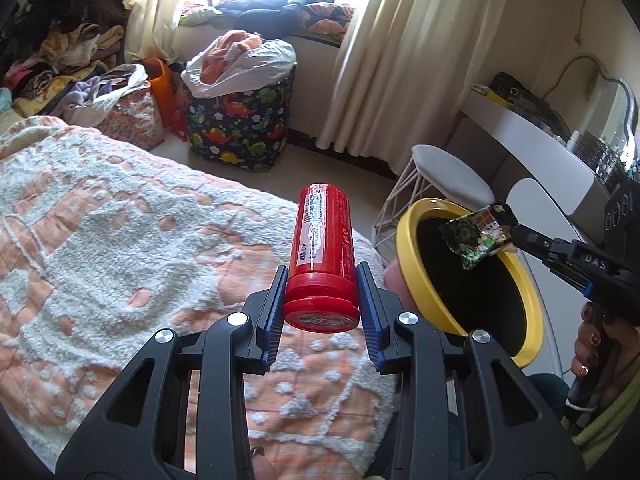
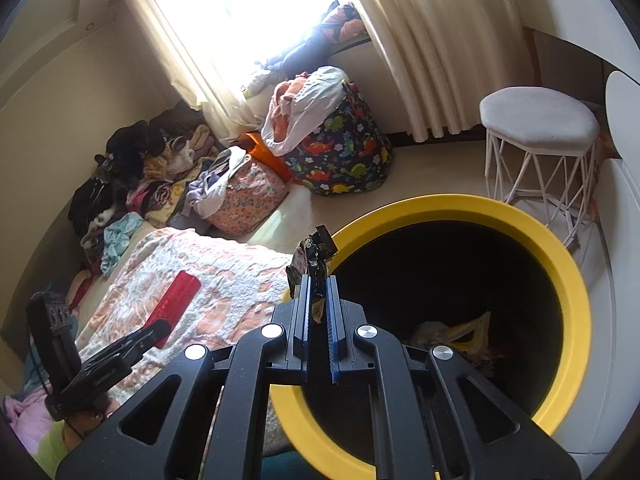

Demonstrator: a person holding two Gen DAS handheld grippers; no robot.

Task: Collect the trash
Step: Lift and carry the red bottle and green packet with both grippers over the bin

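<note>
At the lower centre of the left wrist view, the red canister (image 1: 323, 268) is clamped by the left gripper (image 1: 323, 304) above the blanket (image 1: 120, 248). At right, the snack wrapper (image 1: 478, 236) is pinched by the right gripper (image 2: 319, 300) over the yellow-rimmed bin (image 1: 416, 280). Beyond, open floor (image 1: 312, 168) is seen before the stool (image 1: 452, 176).

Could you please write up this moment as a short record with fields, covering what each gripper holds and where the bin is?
setting: bedroom, patterned bedspread
left gripper: shut on red canister, held above the bedspread
right gripper: shut on snack wrapper
wrapper position: over the bin's mouth, not yet released
bin: yellow rim, dark inside, beside the bed
bin contents: some trash at the bottom
nearby: white stool, dinosaur-print basket
</note>
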